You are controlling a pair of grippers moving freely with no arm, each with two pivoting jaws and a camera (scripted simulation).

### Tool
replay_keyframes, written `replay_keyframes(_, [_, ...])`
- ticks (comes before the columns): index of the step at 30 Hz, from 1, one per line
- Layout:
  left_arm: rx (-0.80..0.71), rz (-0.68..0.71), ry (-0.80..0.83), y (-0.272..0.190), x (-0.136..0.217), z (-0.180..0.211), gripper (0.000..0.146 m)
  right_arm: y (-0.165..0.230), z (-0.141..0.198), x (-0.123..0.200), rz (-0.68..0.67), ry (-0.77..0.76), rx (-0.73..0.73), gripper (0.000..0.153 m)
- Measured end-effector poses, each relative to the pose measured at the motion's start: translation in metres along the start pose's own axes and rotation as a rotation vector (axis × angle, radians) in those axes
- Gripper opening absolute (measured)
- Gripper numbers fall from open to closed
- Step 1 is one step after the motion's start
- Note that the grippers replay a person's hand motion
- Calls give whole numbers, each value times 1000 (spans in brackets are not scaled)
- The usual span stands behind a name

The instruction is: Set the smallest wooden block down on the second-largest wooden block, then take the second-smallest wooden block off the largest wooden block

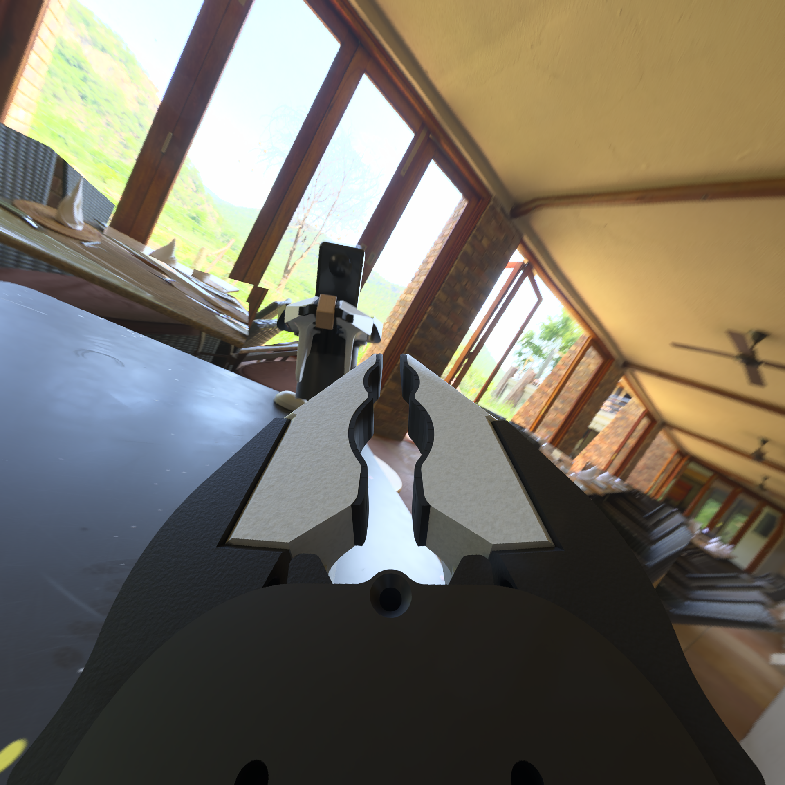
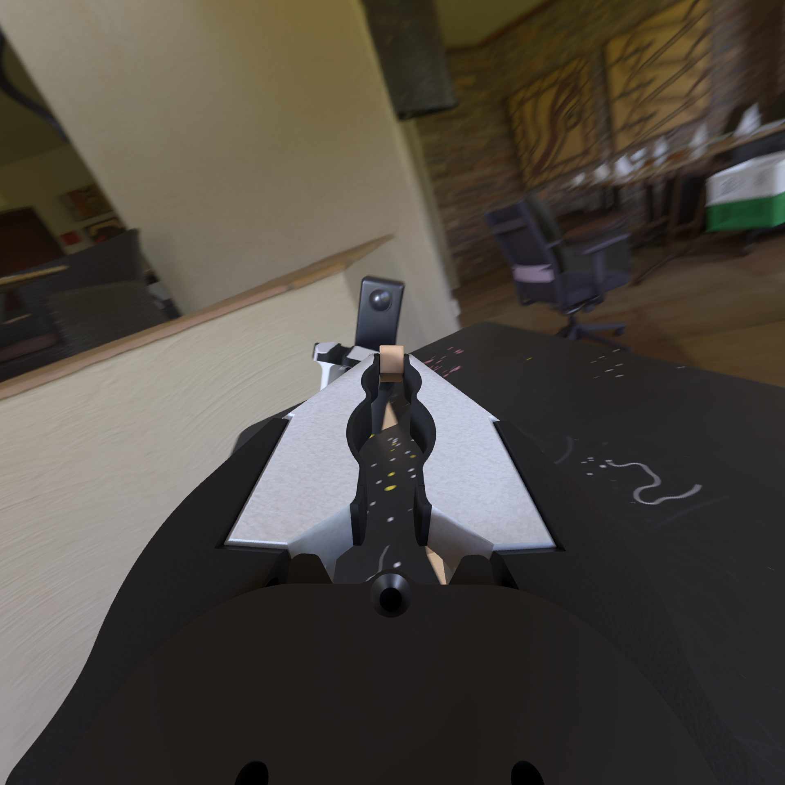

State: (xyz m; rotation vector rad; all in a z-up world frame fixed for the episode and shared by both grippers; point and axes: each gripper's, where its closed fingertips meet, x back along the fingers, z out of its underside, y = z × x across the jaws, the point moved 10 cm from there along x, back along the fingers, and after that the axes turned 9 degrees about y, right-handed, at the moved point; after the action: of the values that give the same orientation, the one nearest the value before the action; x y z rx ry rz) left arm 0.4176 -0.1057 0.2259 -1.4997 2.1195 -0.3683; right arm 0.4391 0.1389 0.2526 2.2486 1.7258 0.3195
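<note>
My right gripper (image 2: 391, 361) is shut on a small tan wooden block (image 2: 391, 363) at its fingertips, held above the black table (image 2: 594, 446). The left wrist view shows that gripper (image 1: 326, 318) farther off, facing me, with the block (image 1: 326, 312) between its fingers. My left gripper (image 1: 391, 365) has a narrow gap between its fingers and nothing in it. It shows partly behind the right fingers (image 2: 335, 357). A tan wooden surface (image 2: 437, 565) shows through the gap below the right fingers, mostly hidden. No other block is in view.
The black table (image 1: 106, 424) fills the left of the left wrist view, and its edge runs just behind the right gripper. A cream half wall (image 2: 127, 403) and an office chair (image 2: 565, 272) stand beyond the table.
</note>
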Motion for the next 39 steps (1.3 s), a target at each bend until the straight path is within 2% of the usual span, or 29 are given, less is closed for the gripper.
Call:
replay_keyframes(2, [-64, -38, 25, -11, 4, -7, 8, 4, -16, -7, -70, 74, -12, 10])
replay_keyframes(6, [-179, -138, 29, -27, 12, -15, 8, 18, -32, -28, -120, 120, 6, 10])
replay_keyframes(11, [-245, -244, 99, -31, 11, -16, 8, 19, -27, -44, -183, 70, -65, 10])
replay_keyframes(15, [-235, -251, 110, -27, 5, -14, 8, 11, -20, -48, -206, 40, -88, 10])
replay_keyframes(27, [-228, -325, 202, -24, 0, -11, 8, 8, -17, -46, -148, 116, -40, 10])
replay_keyframes(34, [-216, -410, 330, -27, -2, -10, 8, 5, -14, -49, -145, 214, -33, 10])
replay_keyframes(39, [-176, -424, 437, -32, -5, -11, 8, 3, -12, -50, -190, 285, -49, 10])
